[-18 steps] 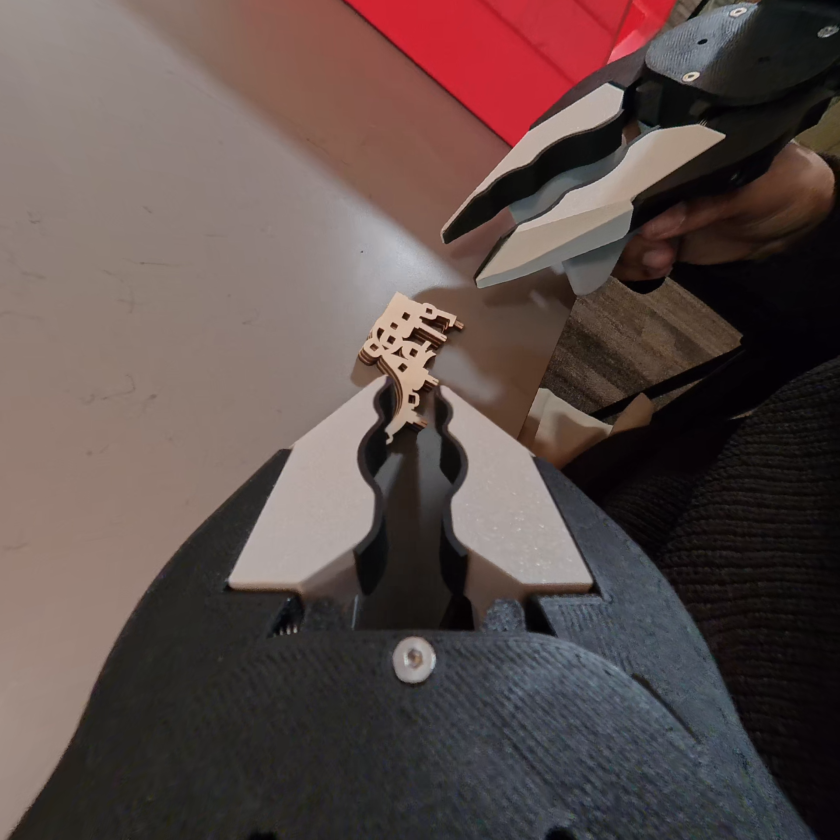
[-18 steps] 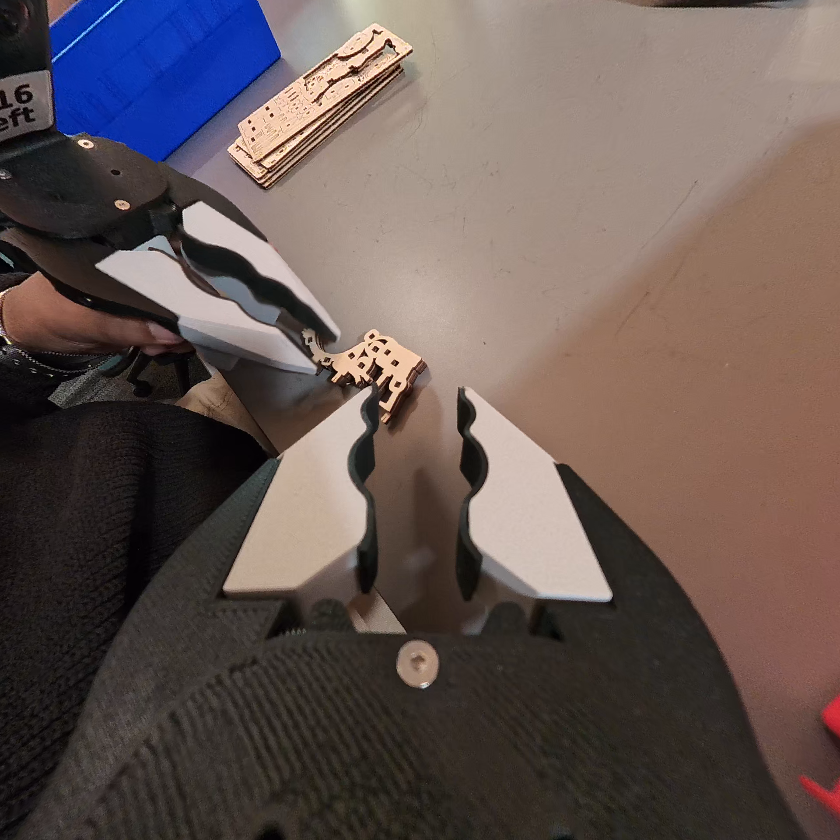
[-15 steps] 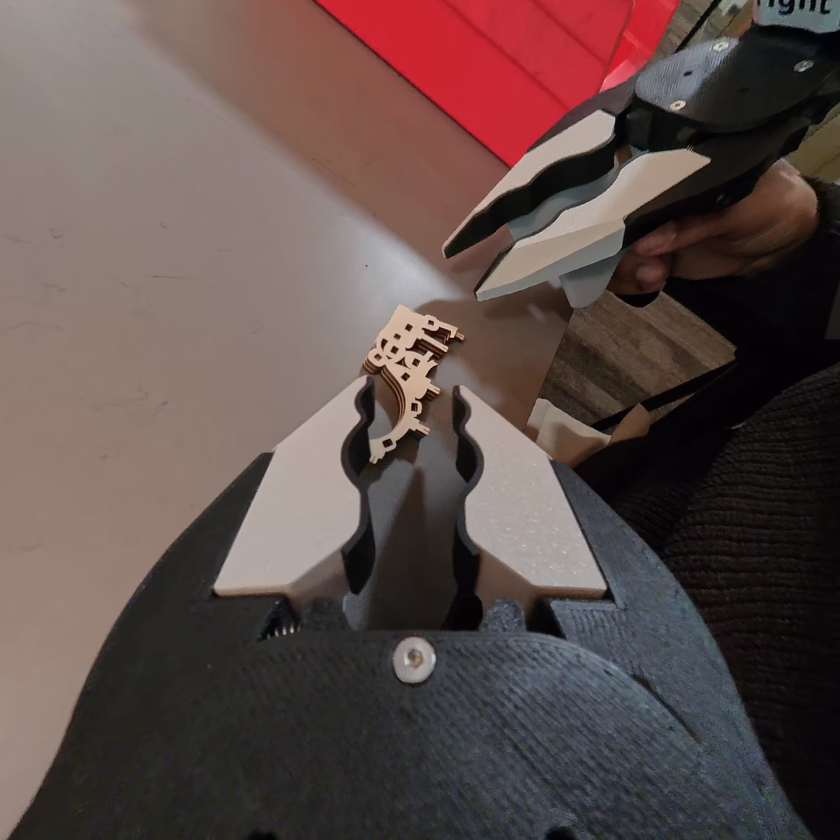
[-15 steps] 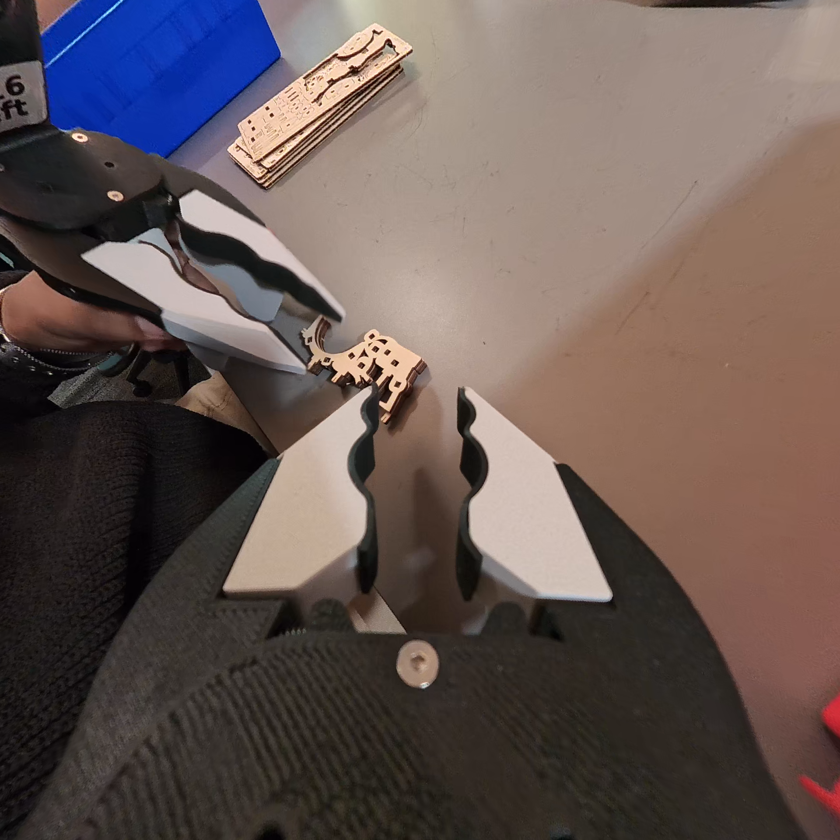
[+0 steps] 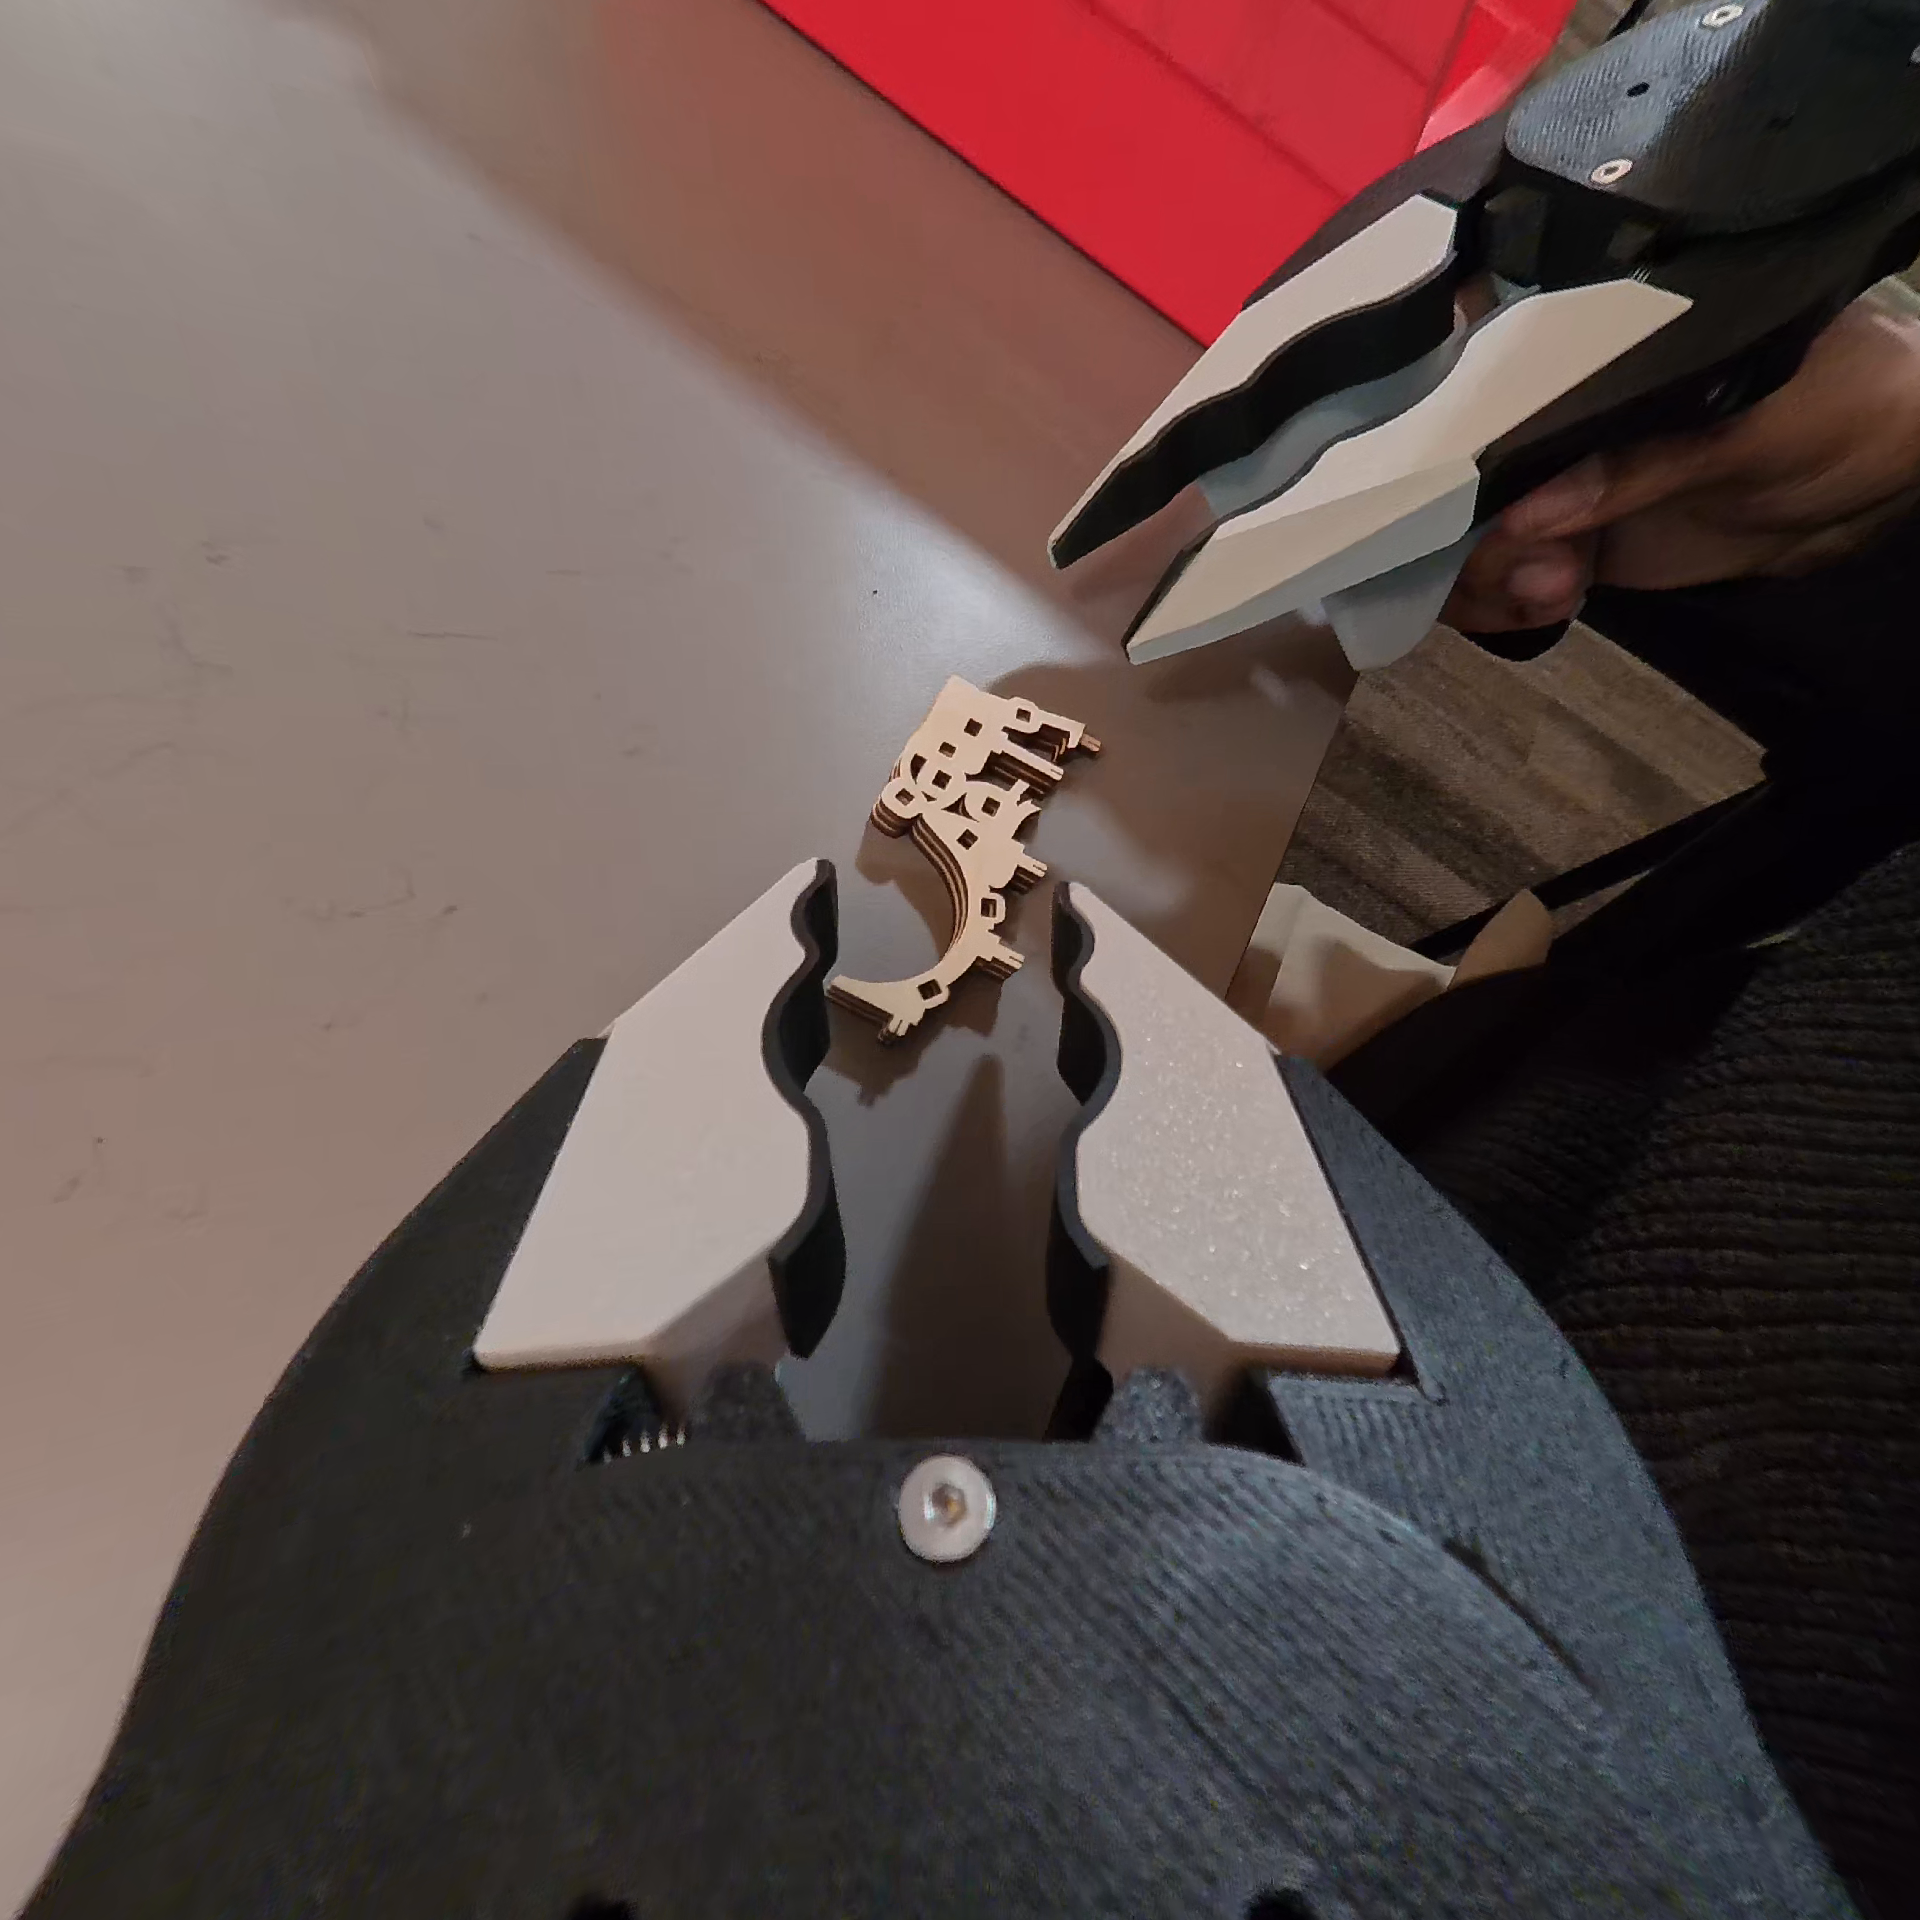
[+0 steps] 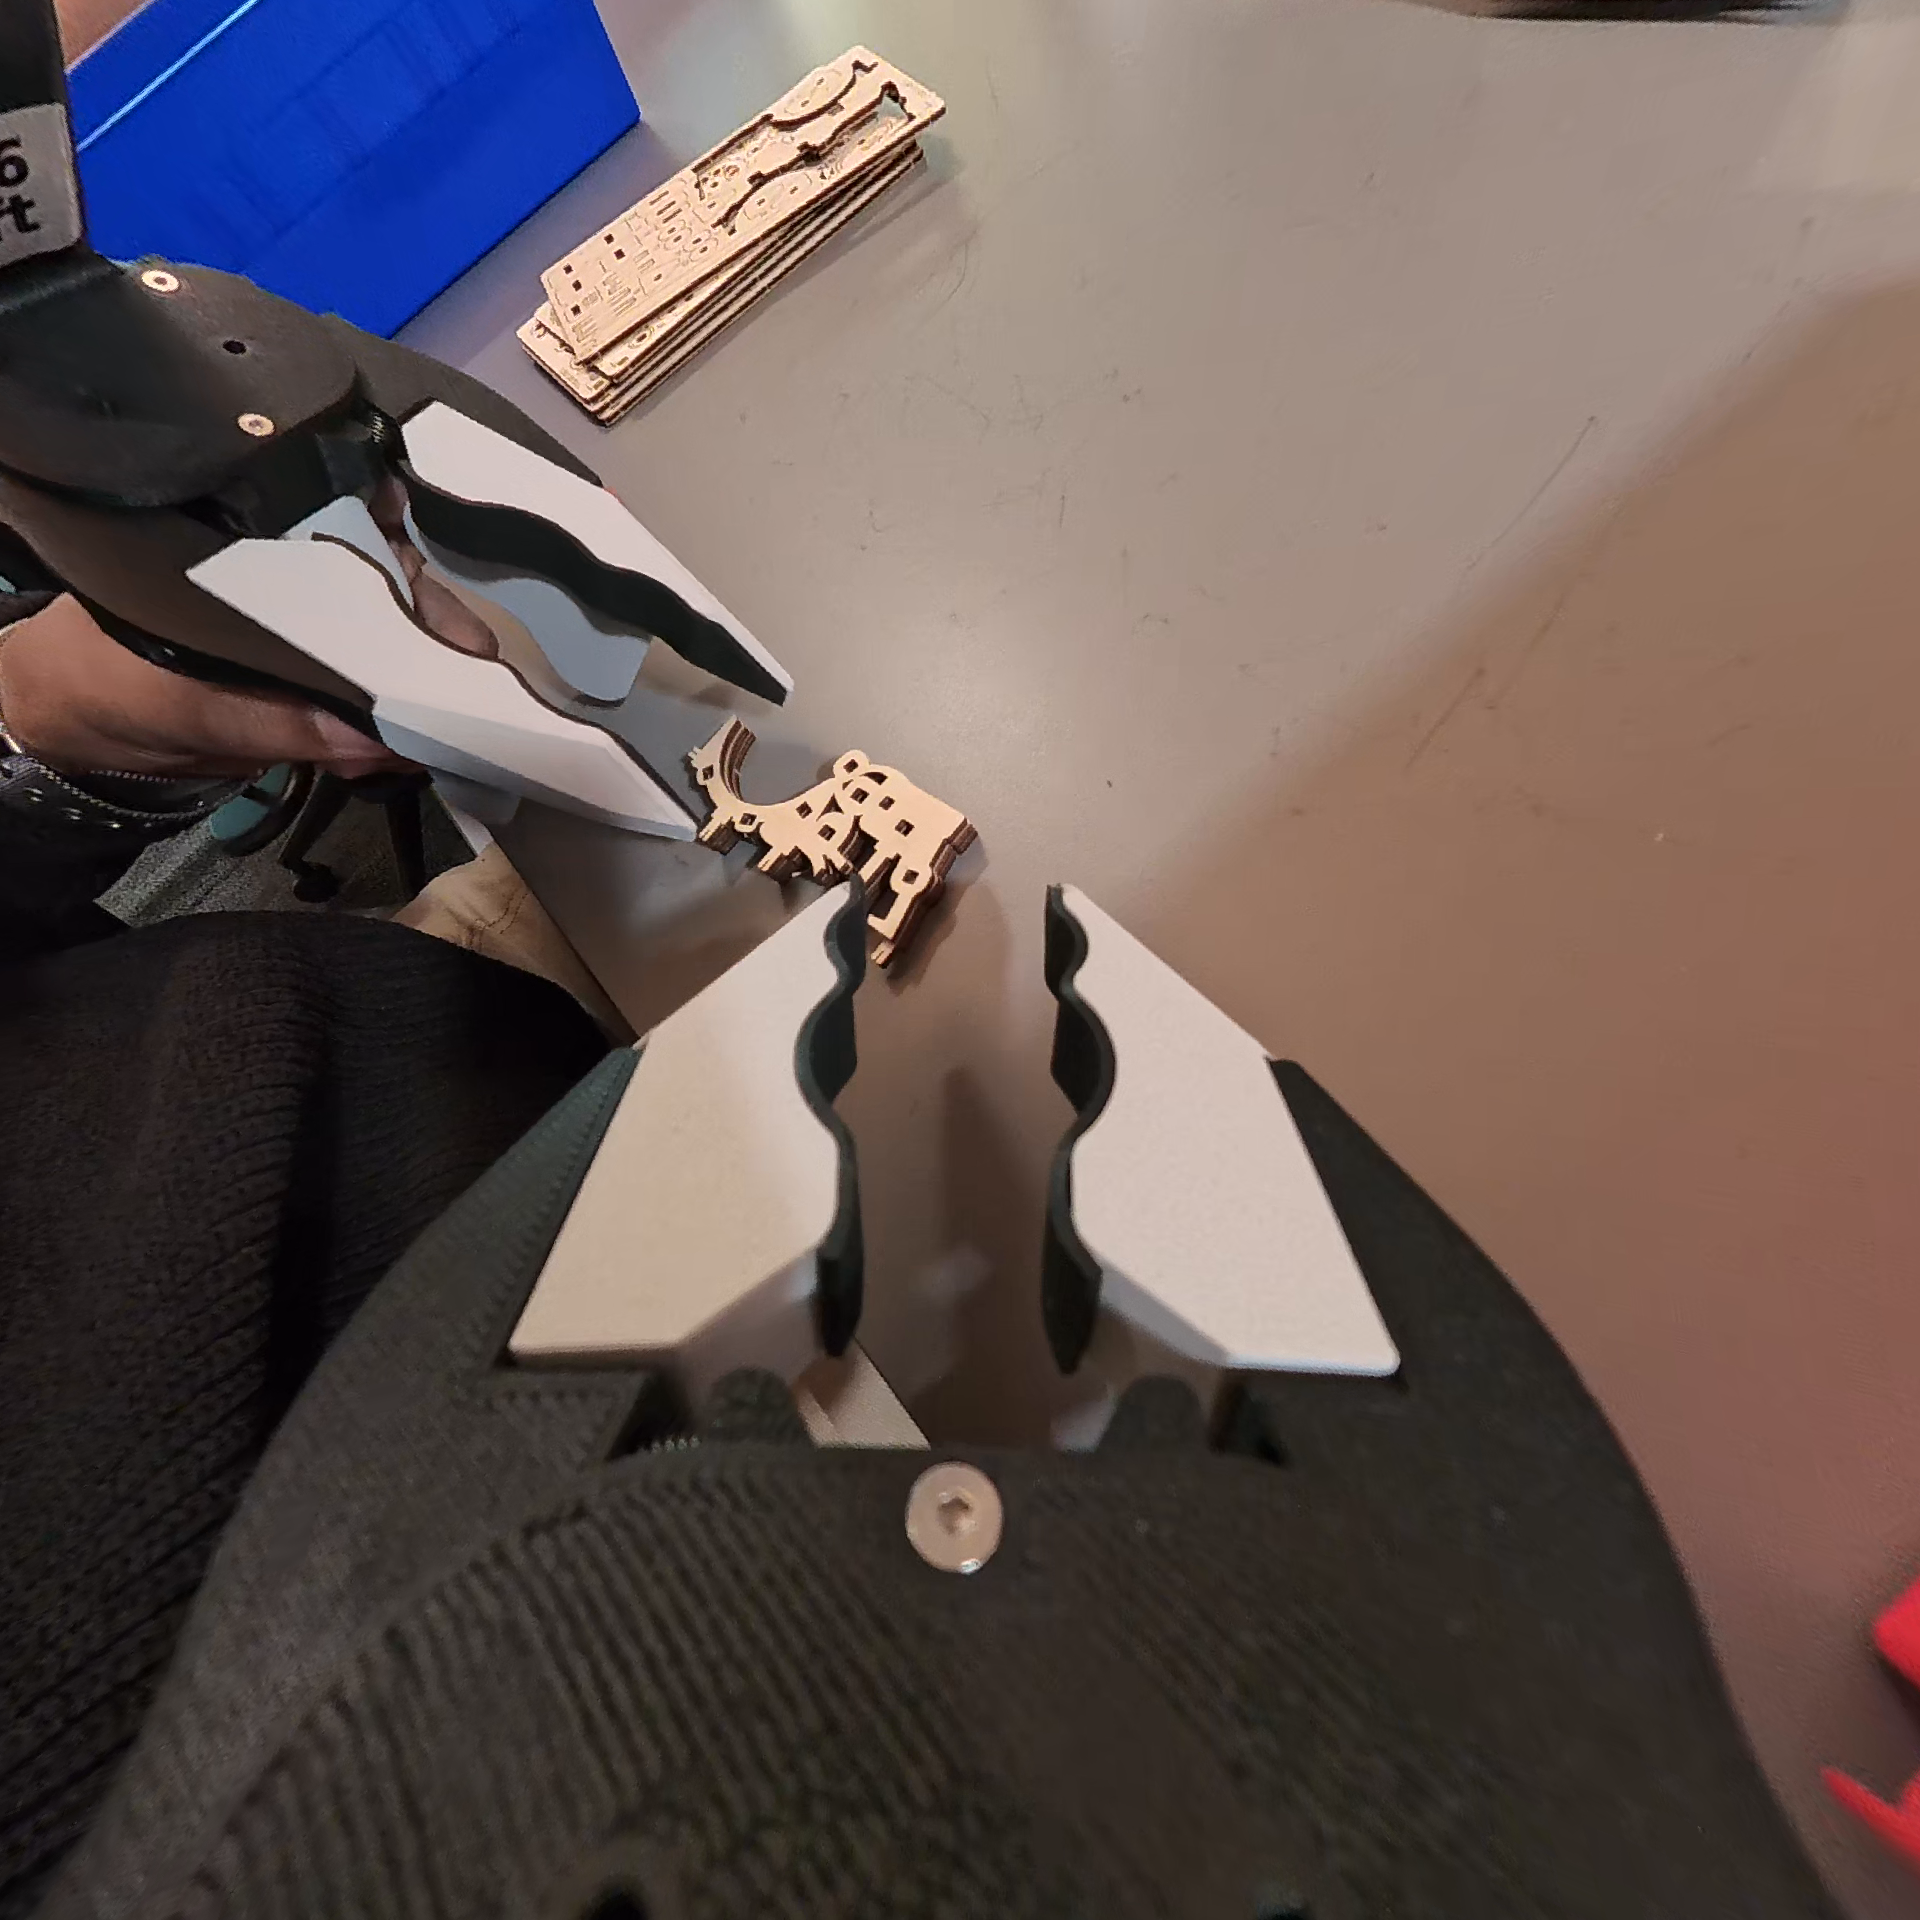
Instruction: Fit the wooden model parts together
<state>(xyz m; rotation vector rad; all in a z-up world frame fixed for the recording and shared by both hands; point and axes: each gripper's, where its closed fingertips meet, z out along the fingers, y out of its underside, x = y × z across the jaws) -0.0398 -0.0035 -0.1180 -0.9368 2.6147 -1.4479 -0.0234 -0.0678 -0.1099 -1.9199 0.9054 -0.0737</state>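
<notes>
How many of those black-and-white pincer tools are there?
2. The left gripper has its jaws open around the curved end of the wooden model parts near the table edge. The right gripper hangs open by their other end. None seem hidden.

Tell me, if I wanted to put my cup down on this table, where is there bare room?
The widest bare stretch of table lies beyond the right gripper, right of the stack of wooden sheets and the blue bin. Another lies left of the left gripper, short of the red bin. It is crowded around the cut wooden parts near the table's edge, where both open grippers meet.
</notes>
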